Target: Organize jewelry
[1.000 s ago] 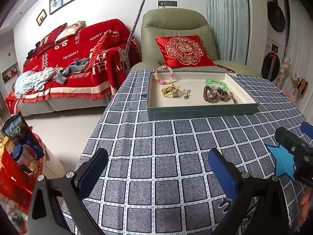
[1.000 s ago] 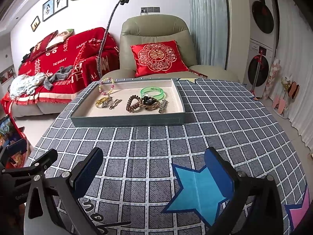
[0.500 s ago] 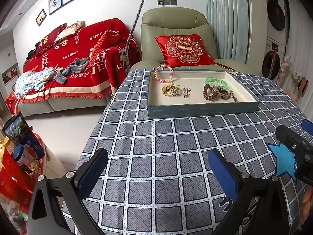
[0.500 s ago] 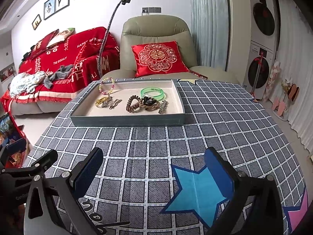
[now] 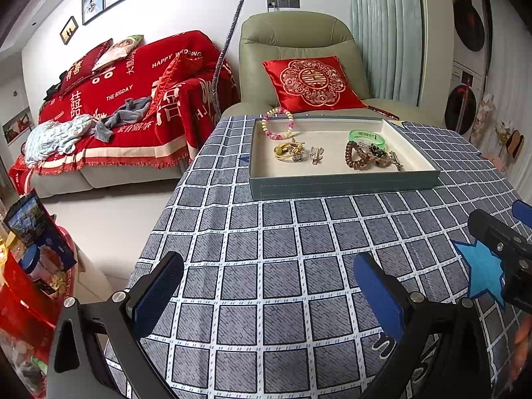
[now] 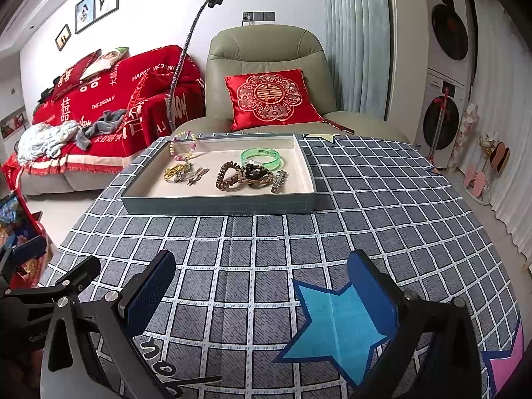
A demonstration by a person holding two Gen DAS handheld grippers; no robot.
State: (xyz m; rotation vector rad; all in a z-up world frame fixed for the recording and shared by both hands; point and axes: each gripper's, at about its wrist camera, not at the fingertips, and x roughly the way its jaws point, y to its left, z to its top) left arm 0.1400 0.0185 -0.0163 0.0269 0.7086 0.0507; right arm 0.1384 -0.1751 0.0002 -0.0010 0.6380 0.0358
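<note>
A grey-blue tray (image 5: 342, 188) (image 6: 217, 205) with a cream lining sits at the far end of the table. In it lie a pink and yellow bead bracelet (image 5: 277, 128) (image 6: 183, 146), a gold tangle (image 5: 288, 151) (image 6: 176, 172), a small metal clip (image 5: 317, 155) (image 6: 197, 175), a green bangle (image 5: 367, 138) (image 6: 262, 159), a brown coil band (image 5: 355, 159) (image 6: 227, 176) and dark pieces beside it. My left gripper (image 5: 266, 294) hangs open over the near cloth, well short of the tray. My right gripper (image 6: 262, 294) is open too, above a blue star patch.
The table wears a grey checked cloth (image 5: 282, 232) with a blue star (image 6: 335, 329). Behind the tray stand a green armchair (image 6: 266, 63) with a red cushion (image 6: 271, 98) and a red-covered sofa (image 5: 126, 106). Red boxes (image 5: 30, 266) stand at the table's left edge.
Both grippers drew back slightly and lifted, so the tray appears a little farther away and higher in both views. Both stay open and hold nothing.
</note>
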